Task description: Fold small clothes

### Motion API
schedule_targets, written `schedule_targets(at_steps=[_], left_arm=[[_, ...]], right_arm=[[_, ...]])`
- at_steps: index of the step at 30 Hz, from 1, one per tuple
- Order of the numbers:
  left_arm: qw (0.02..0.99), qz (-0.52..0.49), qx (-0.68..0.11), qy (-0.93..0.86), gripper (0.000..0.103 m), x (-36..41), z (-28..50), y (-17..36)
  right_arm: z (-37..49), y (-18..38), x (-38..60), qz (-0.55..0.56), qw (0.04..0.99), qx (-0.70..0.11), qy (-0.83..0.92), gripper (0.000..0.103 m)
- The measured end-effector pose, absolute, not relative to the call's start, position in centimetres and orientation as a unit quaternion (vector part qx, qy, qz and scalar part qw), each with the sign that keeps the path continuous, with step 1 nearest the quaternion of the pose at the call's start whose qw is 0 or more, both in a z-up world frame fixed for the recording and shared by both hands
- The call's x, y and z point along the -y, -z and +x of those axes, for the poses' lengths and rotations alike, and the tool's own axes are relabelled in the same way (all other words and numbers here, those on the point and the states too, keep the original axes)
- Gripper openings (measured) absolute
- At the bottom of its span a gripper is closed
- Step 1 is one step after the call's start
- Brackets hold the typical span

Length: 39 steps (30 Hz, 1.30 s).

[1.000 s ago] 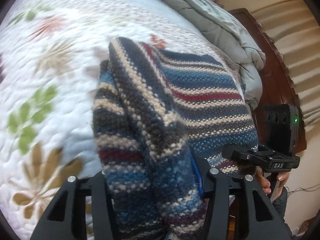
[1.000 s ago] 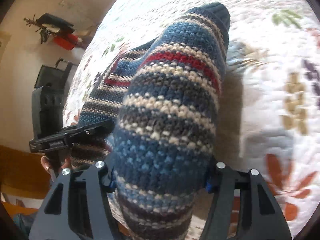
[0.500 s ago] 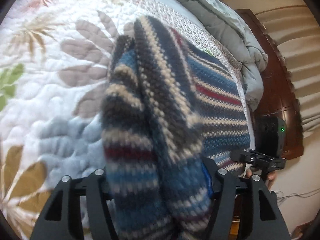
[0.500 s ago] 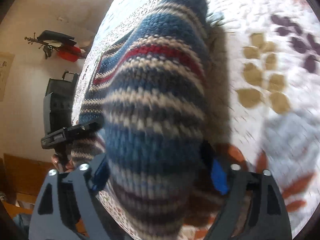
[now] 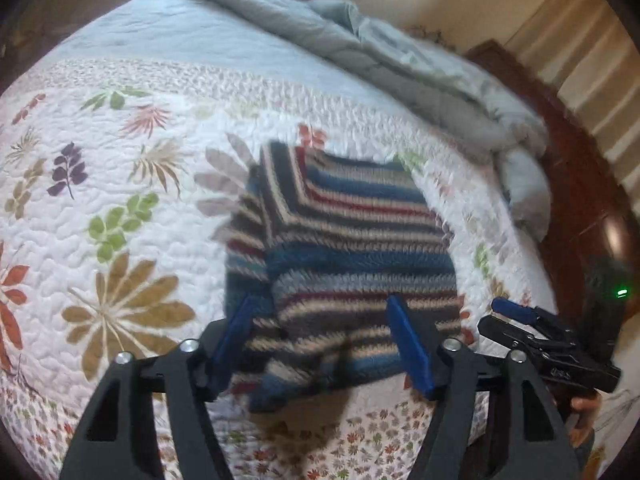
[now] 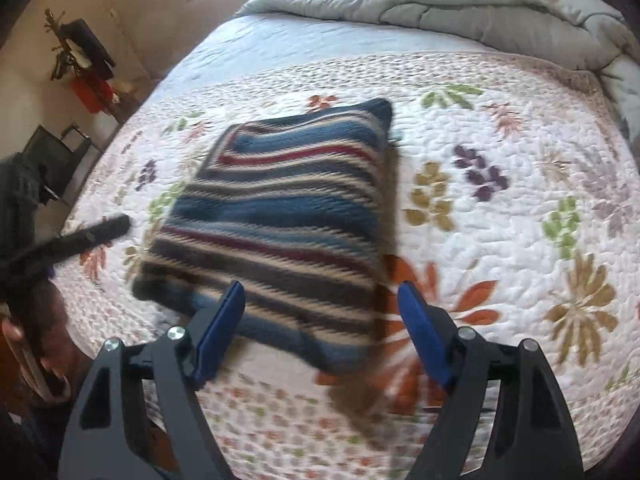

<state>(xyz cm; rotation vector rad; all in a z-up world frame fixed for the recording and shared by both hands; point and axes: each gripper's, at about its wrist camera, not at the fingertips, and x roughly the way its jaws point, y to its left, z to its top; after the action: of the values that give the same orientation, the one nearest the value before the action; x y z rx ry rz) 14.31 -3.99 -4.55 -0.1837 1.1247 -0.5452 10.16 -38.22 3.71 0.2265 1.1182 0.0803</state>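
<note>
A striped knit sweater (image 5: 348, 248) in blue, grey, cream and red lies folded into a rough rectangle on the floral quilt; it also shows in the right wrist view (image 6: 288, 216). My left gripper (image 5: 320, 344) is open and empty, raised just above the sweater's near edge. My right gripper (image 6: 320, 332) is open and empty, raised over the sweater's near right corner. The right gripper also shows at the right edge of the left wrist view (image 5: 536, 332), and the left gripper at the left edge of the right wrist view (image 6: 80, 240).
The white quilt with a leaf and flower print (image 5: 120, 200) covers the bed. A bunched grey duvet (image 6: 500, 12) lies along the far side. A dark wooden bed frame (image 5: 580, 184) stands on the right. Room furniture (image 6: 80, 64) stands beyond the bed's left side.
Both grippers held the sweater's edge and carried it forward over the rest. They have now opened, let go and drawn back; the sweater lies folded on the quilt.
</note>
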Motion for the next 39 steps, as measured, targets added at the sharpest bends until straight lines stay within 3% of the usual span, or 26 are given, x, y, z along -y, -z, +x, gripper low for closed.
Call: schedule_targets(at_steps=[5, 9, 11, 16, 21, 24, 28, 39], left_arm=[[0.802, -0.023, -0.558, 0.213, 0.070, 6.5, 13.5, 8.0], [0.788, -0.009, -0.588, 0.182, 0.072, 6.4, 14.0, 11.7], [0.789, 0.008, -0.592, 0.167, 0.086, 6.6, 14.1, 13.3], [0.770, -0.070, -0.610, 0.174, 0.086, 4.7, 14.2, 14.6], [0.792, -0.047, -0.588, 0.158, 0.085, 4.1, 12.4, 12.2], [0.805, -0.027, -0.574, 0.150, 0.085, 4.0, 11.0, 10.5], [0.819, 0.011, -0.557, 0.138, 0.089, 4.1, 8.9, 8.5], [0.843, 0.036, -0.523, 0.119, 0.092, 3.1, 4.9, 3.3]], right_arm=[[10.4, -1.2, 36.5, 0.117, 0.826, -0.551, -0.021, 0.060], [10.1, 1.9, 37.0, 0.107, 0.813, -0.572, 0.019, 0.058], [10.0, 3.8, 37.7, 0.125, 0.801, -0.585, 0.021, 0.057], [9.4, 5.0, 38.0, 0.146, 0.800, -0.581, 0.022, 0.058], [7.7, 2.2, 37.2, 0.127, 0.820, -0.557, 0.036, 0.058], [6.5, 0.5, 36.5, 0.099, 0.828, -0.549, 0.060, 0.067], [4.8, -1.0, 35.6, 0.081, 0.838, -0.535, 0.068, 0.092], [1.9, -5.1, 33.6, 0.070, 0.850, -0.513, 0.098, 0.095]])
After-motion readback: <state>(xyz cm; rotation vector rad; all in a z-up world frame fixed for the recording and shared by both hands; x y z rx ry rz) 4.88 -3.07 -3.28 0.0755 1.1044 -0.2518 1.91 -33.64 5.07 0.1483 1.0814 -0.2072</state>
